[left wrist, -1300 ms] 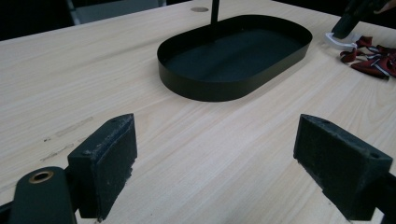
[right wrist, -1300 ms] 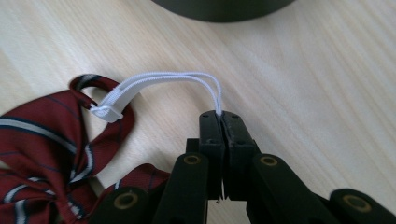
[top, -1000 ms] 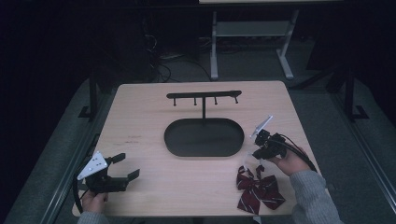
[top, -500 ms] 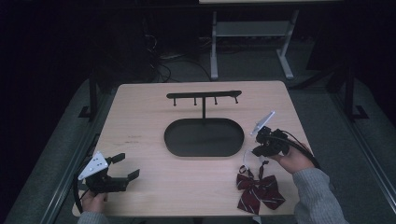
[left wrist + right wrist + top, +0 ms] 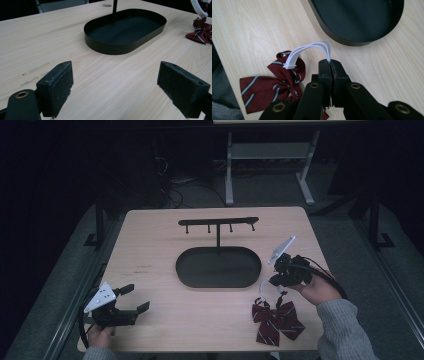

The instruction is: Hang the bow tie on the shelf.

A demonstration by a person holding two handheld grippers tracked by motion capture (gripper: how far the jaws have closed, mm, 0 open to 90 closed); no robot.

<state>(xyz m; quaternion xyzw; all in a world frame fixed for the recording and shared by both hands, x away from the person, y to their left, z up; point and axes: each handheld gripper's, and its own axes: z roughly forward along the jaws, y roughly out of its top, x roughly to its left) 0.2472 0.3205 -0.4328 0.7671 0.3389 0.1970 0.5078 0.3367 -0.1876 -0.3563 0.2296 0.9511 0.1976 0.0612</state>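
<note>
A dark red striped bow tie (image 5: 276, 319) (image 5: 273, 85) lies near the table's front right, its white elastic strap (image 5: 312, 50) (image 5: 262, 288) arching up from it. My right gripper (image 5: 278, 279) (image 5: 329, 62) is shut on that strap, just right of the black oval tray (image 5: 218, 267) (image 5: 359, 22) (image 5: 125, 31). From the tray rises a post with a black hook bar (image 5: 218, 222). My left gripper (image 5: 136, 299) (image 5: 115, 87) rests open at the front left corner, nothing between its pads; the bow tie (image 5: 201, 31) shows far right in its view.
The wooden table (image 5: 150, 245) has bare room left of and behind the tray. A white desk frame (image 5: 270, 155) and cables stand on the dark floor beyond the far edge. Grey sleeves enter from the bottom.
My right gripper, still holding the strap, has shifted slightly toward the front with the strap drawn up. The left gripper has not moved.
</note>
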